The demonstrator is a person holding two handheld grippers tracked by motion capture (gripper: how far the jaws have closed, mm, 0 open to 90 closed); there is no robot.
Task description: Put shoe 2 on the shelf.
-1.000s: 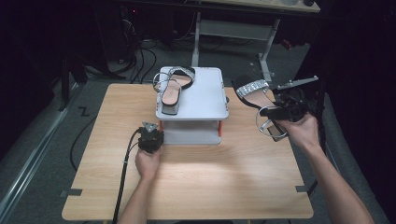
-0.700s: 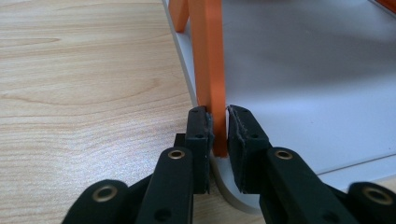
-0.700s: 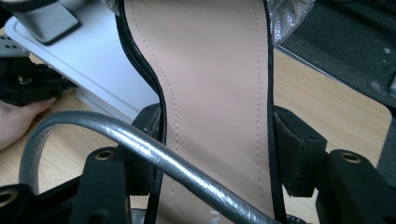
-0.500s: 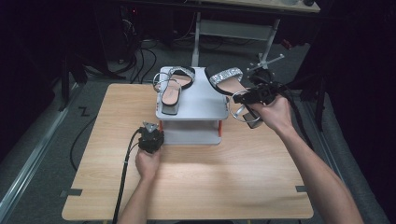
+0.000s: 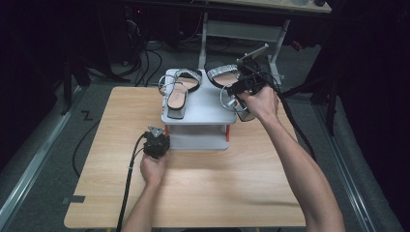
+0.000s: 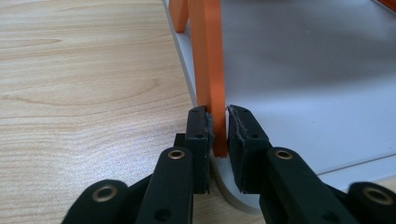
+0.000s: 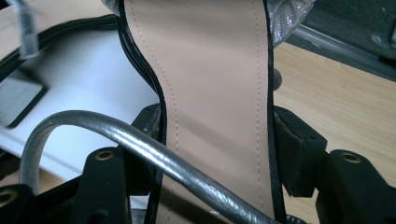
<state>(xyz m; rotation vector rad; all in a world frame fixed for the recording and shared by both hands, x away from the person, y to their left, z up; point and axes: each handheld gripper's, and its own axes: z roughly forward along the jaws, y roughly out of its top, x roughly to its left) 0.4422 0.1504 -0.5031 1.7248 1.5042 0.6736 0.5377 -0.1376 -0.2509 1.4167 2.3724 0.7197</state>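
A grey two-level shoe rack (image 5: 205, 112) with orange legs stands at the back middle of the wooden table. One sandal (image 5: 180, 94) with a glittery strap lies on the left of its top shelf. My right gripper (image 5: 241, 88) is shut on the second sandal (image 5: 222, 72), holding it over the right side of the top shelf. In the right gripper view my right gripper (image 7: 217, 126) clamps the tan insole (image 7: 215, 70) at both edges, and the silver ankle strap (image 7: 116, 135) loops in front. My left gripper (image 5: 155, 142), seen close as (image 6: 218, 116), is shut on the rack's front left orange leg (image 6: 212, 70).
The wooden table (image 5: 217, 193) has free room in front of the rack and on both sides. A cable (image 5: 128, 179) trails from the left gripper off the near edge. Behind the table stand a metal-legged desk (image 5: 241, 29) and floor cables (image 5: 145, 53).
My right hand has carried the sandal leftward from beyond the rack's right side to above the top shelf. The left gripper has stayed on the leg.
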